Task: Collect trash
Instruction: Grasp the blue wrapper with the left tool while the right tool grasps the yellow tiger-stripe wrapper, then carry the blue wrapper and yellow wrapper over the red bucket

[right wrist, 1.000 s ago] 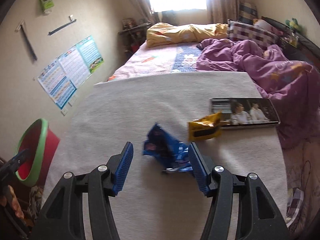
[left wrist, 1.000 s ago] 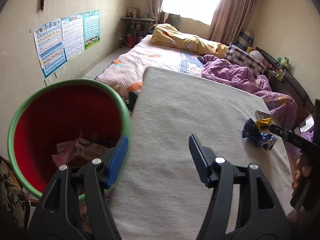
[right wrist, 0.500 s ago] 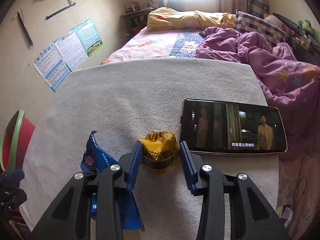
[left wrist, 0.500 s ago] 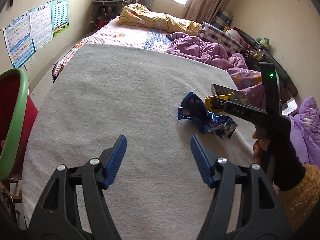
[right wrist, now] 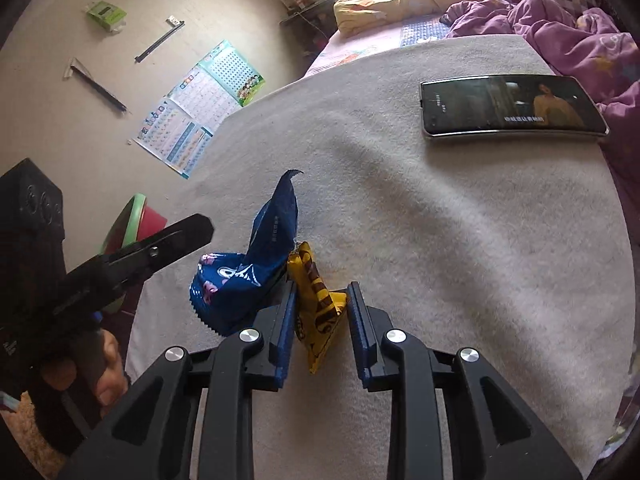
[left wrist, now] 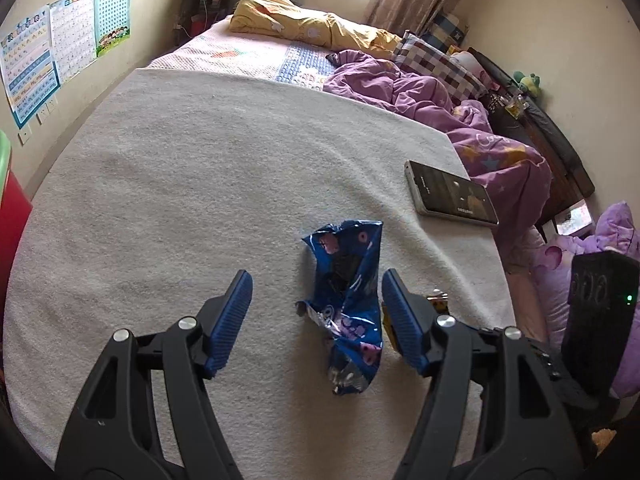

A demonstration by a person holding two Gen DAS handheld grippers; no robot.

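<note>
Bedroom blanket [left wrist: 200, 184] update: left gripper [left wrist: 316, 316] swung off the bin, now wide open around the blue wrapper [left wrist: 352, 300] at center frame, while the right gripper [right wrist: 320, 320] has clenched onto the yellow wrapper [right wrist: 316, 304], so both are nearly bin-ready.

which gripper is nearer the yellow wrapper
Right. The right gripper straddles the yellow wrapper, fingers on both sides. The left gripper brackets the blue wrapper beside it.

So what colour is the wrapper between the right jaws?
Yellow with dark lettering; right wrist view shows it best.
</note>
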